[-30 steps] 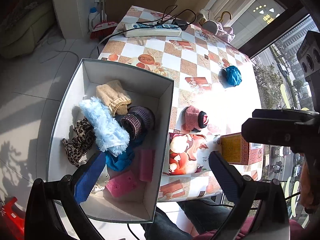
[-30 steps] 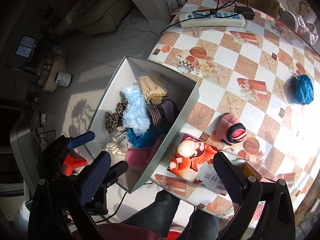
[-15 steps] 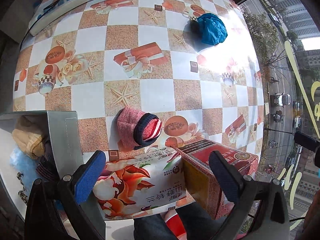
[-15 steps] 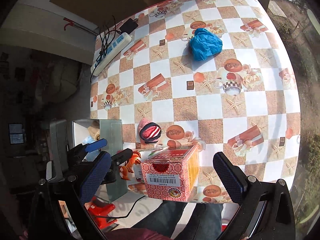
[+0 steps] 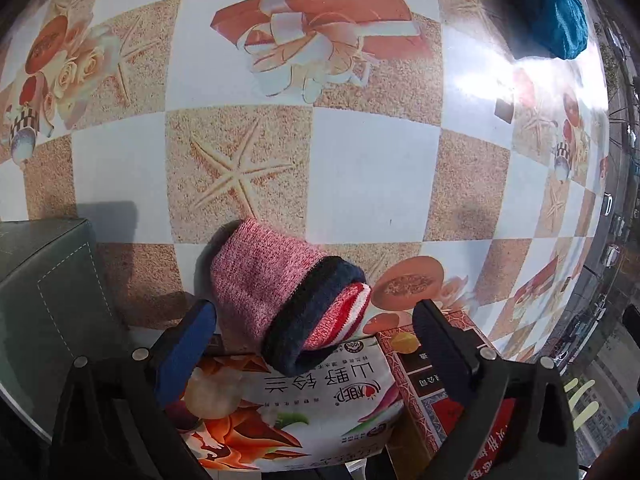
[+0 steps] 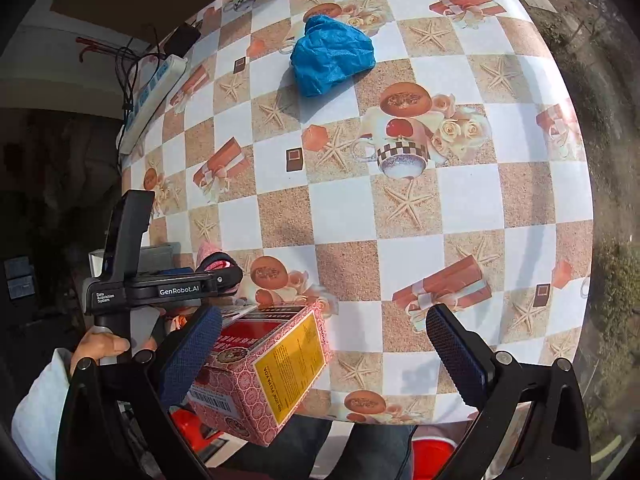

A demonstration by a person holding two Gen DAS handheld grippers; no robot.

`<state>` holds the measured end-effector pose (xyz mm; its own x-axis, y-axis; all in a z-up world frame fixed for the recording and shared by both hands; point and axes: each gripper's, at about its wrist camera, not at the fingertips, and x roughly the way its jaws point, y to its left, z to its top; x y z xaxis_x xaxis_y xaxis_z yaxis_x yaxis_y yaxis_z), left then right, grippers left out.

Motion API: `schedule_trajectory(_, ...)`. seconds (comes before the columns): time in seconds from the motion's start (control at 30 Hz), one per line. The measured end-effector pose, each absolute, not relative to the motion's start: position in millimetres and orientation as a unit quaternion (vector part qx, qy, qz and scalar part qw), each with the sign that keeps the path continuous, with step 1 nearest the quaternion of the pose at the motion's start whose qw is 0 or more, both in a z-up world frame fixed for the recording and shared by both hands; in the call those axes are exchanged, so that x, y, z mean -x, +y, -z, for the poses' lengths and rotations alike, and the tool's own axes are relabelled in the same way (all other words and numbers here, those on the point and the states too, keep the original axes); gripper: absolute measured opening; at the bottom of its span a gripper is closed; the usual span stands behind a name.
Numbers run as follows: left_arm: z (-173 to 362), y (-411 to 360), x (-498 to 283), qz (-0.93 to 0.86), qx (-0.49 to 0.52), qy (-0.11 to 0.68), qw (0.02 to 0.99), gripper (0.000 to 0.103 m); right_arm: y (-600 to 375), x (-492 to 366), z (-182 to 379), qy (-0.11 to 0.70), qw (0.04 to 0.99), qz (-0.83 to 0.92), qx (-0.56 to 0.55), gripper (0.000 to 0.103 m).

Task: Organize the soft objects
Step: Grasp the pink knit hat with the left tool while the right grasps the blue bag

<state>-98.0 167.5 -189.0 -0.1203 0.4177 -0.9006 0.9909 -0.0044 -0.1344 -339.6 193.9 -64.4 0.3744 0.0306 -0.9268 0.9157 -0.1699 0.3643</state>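
A rolled pink knit piece (image 5: 260,280) with a navy band and red-white stripes lies on the patterned tablecloth (image 5: 372,180). My left gripper (image 5: 314,346) hovers just over it, jaws wide but closing, and the roll lies between the blue pads without touching them. In the right wrist view the left gripper (image 6: 160,286) covers most of that pink roll (image 6: 210,254). A crumpled blue cloth (image 6: 332,56) lies farther back on the table, also seen as the blue cloth (image 5: 550,12). My right gripper (image 6: 324,360) is open above the table's near edge, gripping nothing.
A grey storage box (image 5: 44,280) stands at the table's left side. A printed food carton (image 5: 304,404) and a red patterned box (image 6: 260,372) sit at the near edge. A power strip (image 6: 156,96) with cables lies at the back. A person's hand (image 6: 100,346) holds the left gripper.
Both grippers left the grey box and swung right over the table while sinking. The left one now sits low around the pink roll; the right view has rolled toward the blue cloth.
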Motion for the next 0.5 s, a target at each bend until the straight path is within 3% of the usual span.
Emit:
schedule_trajectory(0.17, 196.1, 169.4, 90.0, 0.399, -0.553, 0.647, 0.343, 0.083, 148.4, 338.3, 81.1, 0.404, 0.536, 0.439, -0.598, 0.103)
schedule_trajectory(0.37, 177.5, 162.9, 90.8, 0.433, -0.555, 0.6, 0.381, 0.058, 75.1, 331.8, 105.6, 0.43, 0.545, 0.476, -0.54, 0.103)
schedule_trajectory(0.5, 169.9, 163.8, 93.5, 0.445, -0.55, 0.582, 0.401, 0.052, 27.8, 318.0, 118.0, 0.437, 0.563, 0.499, -0.493, 0.103)
